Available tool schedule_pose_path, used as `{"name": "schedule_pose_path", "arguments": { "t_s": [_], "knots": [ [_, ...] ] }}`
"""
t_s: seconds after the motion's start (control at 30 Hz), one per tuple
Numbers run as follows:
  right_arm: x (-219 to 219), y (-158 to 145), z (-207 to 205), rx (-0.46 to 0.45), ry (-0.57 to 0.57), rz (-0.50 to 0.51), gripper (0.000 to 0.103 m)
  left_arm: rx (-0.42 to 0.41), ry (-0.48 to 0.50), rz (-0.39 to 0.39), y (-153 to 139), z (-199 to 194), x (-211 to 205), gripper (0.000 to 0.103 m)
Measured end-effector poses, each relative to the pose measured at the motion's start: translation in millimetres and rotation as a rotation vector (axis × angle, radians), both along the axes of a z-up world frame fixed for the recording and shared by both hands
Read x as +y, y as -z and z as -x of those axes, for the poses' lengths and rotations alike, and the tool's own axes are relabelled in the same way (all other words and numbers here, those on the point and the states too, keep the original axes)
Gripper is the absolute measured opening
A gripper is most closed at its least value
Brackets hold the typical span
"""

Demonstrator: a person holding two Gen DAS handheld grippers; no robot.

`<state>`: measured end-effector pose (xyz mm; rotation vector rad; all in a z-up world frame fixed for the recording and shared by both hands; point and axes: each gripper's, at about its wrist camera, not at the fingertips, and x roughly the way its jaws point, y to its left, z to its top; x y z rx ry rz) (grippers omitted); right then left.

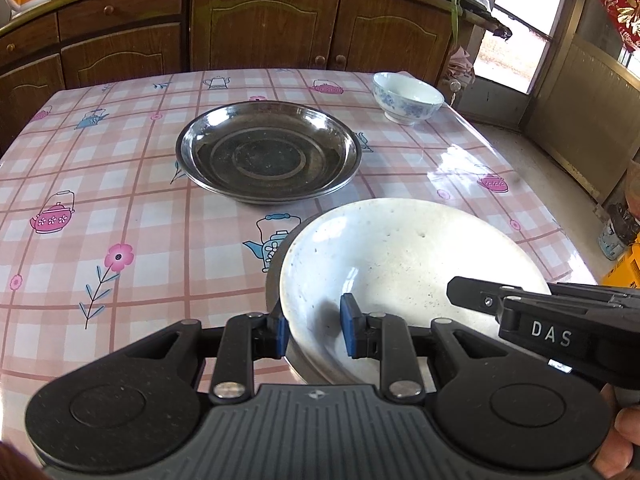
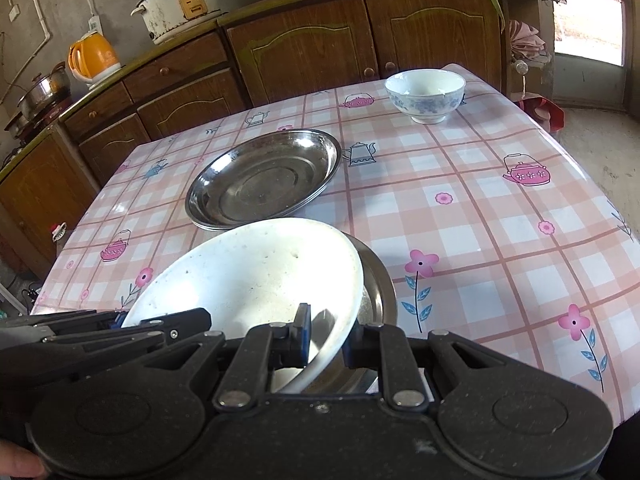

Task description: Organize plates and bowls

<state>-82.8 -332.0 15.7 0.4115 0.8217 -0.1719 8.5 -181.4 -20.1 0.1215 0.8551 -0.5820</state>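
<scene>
Two claws grip one white plate (image 1: pixel 392 256); one bowl (image 1: pixel 408 98) beyond.

Two fisheye views are given, each taken from behind a gripper and aimed forward and downward along its fingers. The table (image 1: pixel 120 184) is seen from close above its near edge, with the wooden cabinets (image 1: pixel 264 24) faced beyond it. The left view is set to the left of the white plate (image 1: pixel 400 264), the right view to its right. Shared by both are the plate, the steel dish (image 1: pixel 268 152), the patterned bowl (image 1: pixel 408 98) at the far corner, and the other gripper intruding at the side
</scene>
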Motion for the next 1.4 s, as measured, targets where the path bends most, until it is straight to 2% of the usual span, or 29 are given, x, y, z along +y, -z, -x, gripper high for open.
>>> {"name": "schedule_pose_path", "arguments": {
  "t_s": [0.4,1.1,1.23,1.4],
  "knots": [
    [-2.6,5.8,-0.8,0.012,0.008,-0.011,0.021,0.001,-0.002,-0.006,6.0,-3.3,-4.6,0.025],
    [-15.0,21.8,-6.5,0.031,0.008,-0.090,0.021,-0.010,0.006,-0.031,10.1,-4.4,-9.5,0.025],
    [-13.1,21.3,-7.4,0.035,-0.005,-0.082,0.025,-0.007,-0.005,-0.023,10.5,-5.9,-7.3,0.021],
    [-12.7,19.6,-8.7,0.048,-0.016,-0.089,0.035,0.004,-0.006,-0.003,10.5,-6.5,-5.1,0.019]
  ]
}}
